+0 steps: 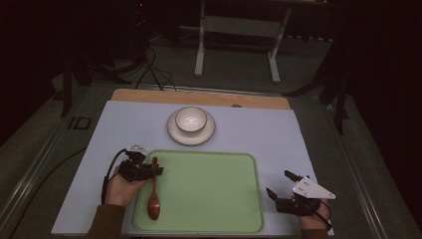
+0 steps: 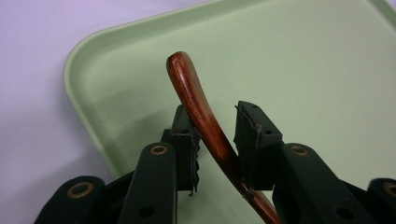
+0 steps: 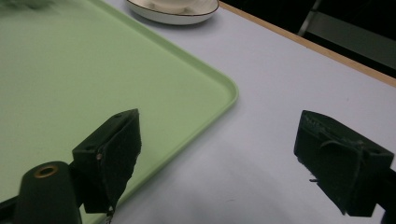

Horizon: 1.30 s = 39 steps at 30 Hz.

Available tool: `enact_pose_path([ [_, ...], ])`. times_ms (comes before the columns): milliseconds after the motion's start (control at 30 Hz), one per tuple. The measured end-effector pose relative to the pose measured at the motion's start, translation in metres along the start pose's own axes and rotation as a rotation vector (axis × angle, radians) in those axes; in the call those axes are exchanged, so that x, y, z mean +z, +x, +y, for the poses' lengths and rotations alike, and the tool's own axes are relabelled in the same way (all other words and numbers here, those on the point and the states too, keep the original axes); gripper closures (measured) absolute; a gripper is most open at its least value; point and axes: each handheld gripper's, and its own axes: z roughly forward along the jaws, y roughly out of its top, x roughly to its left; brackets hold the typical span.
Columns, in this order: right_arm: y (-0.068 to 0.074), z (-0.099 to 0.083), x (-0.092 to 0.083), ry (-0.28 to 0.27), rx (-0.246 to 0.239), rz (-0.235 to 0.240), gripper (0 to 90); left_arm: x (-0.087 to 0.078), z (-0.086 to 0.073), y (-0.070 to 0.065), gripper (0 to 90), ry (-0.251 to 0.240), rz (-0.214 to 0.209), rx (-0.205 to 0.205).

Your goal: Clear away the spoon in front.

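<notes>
1. Wooden spoon [image 1: 153,191] lying on green tray [image 1: 209,219], along its left edge; bowl end toward the person, handle tip pointing to the far side of the table.
2. Left gripper [image 1: 158,171] held at the spoon handle, reaching in from the left over the tray rim. Left hand [image 1: 121,188] behind it, brown sleeve below.
3. In the left gripper view: spoon handle [image 2: 198,109] running up between the two black jaws, curved tip past them. Jaws slightly apart; a gap visible on the right side of the handle, left pad close to or touching it. Not clamped: parted, spoon between them but not squeezed.
4. Right gripper [image 1: 282,185] resting off the tray, near its right edge over the pale table cover [image 1: 278,134]. Jaws spread wide, nothing between them.
5. In the right gripper view: tray corner [image 3: 224,91] between and beyond the jaws, bare cover under the right one.
6. White bowl [image 1: 191,119] on white saucer [image 1: 174,133], just beyond the far edge of the tray, well apart from both grippers.
</notes>
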Motion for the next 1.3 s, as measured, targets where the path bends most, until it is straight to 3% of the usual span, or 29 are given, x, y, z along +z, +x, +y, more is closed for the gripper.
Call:
enact_pose_path([
  [300,0.0,0.0,0.0,-0.001,0.0,0.001,14.5,0.006,-0.001,0.001,68.2,0.026,0.02,0.021],
  [767,0.0,0.0,0.0,-0.001,0.001,0.002,14.5,0.01,-0.004,0.005,62.6,0.028,0.049,0.011],
  [1167,0.001,0.001,0.0,-0.002,0.0,0.002,14.5,0.011,-0.004,0.003,52.2,0.01,0.149,0.045],
  [1300,0.001,0.001,0.0,0.0,0.0,0.002,14.5,0.011,-0.004,0.003,50.7,0.004,0.162,0.05],
])
